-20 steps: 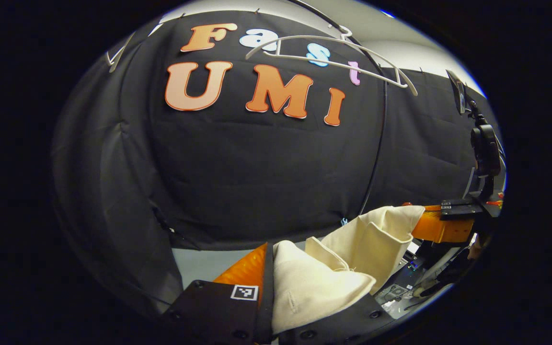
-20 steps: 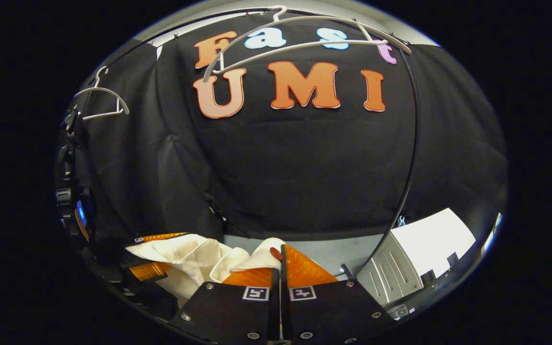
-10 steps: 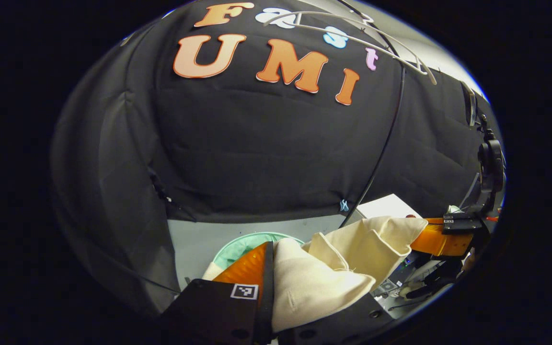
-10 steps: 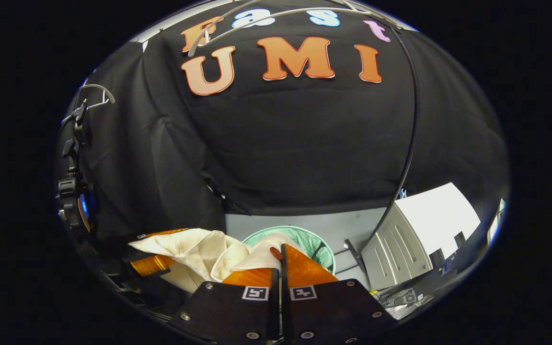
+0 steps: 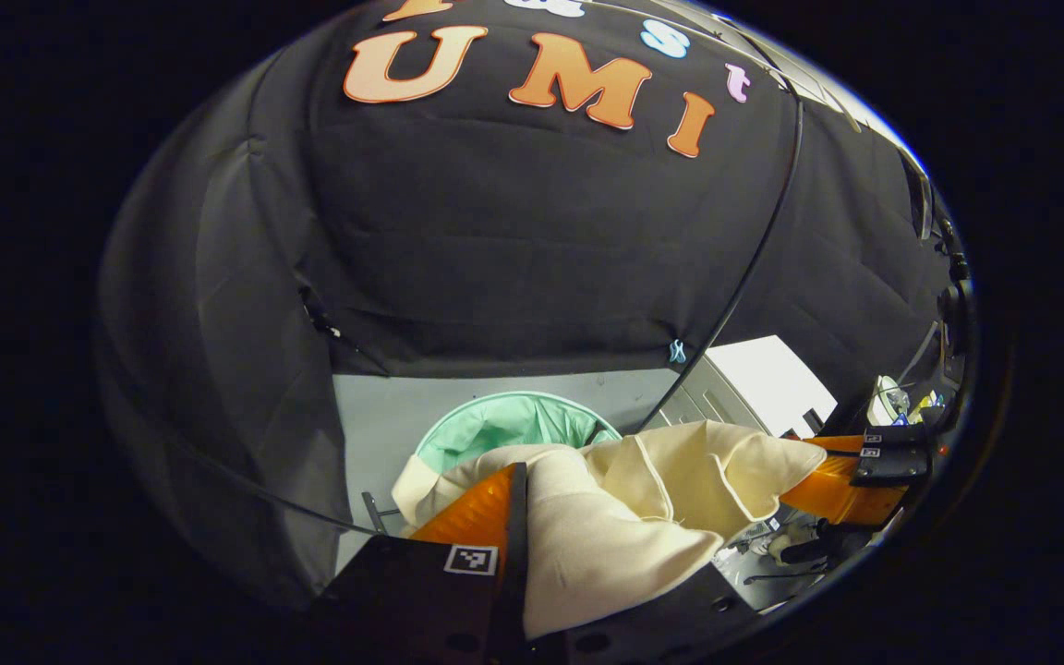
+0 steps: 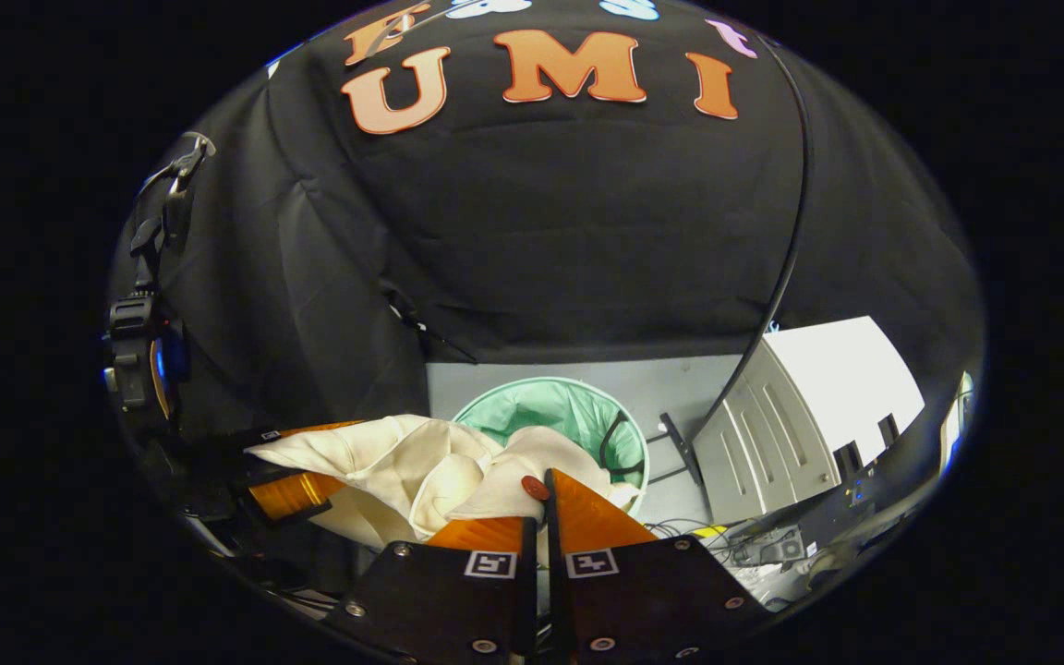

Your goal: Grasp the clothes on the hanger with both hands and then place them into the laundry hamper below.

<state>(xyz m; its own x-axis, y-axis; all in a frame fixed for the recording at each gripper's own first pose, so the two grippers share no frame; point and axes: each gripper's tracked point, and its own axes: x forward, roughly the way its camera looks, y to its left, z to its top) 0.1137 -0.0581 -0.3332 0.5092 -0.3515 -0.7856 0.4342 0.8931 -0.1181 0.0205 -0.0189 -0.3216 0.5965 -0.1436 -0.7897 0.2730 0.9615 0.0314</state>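
Cream woven cloth, soft and thick-hemmed, is sagging between two hand-held grippers above a mint-green laundry hamper (image 6: 578, 416) standing on the grey floor (image 5: 375, 416) of the booth. In the left gripper view, the left gripper (image 5: 532, 526) is clamping one end of the garment (image 5: 624, 517), its fingers drawn tight together with fabric bunching over and past them, while the right gripper (image 5: 851, 476) is gripping the far end off to the side. In the right gripper view, the right gripper (image 6: 539, 503) is pinching a fold beside a small reddish button (image 6: 532, 487), its fingers nearly touching with only cloth between them, and the left gripper (image 6: 287, 485) is holding the opposite corner. The garment (image 6: 403, 462) is hanging just over the hamper's round rim, not yet inside it. Judging by its folds and droop, the fabric looks light, limp and not at all fragile, apt to slide and spill over the rim unless lowered evenly; the hemmed edges and corners now held appear the surest places to keep hold. A white ribbed cabinet (image 6: 800, 406) is standing near the hamper, with a black cable (image 6: 795, 231) curving down the dark cloth wall
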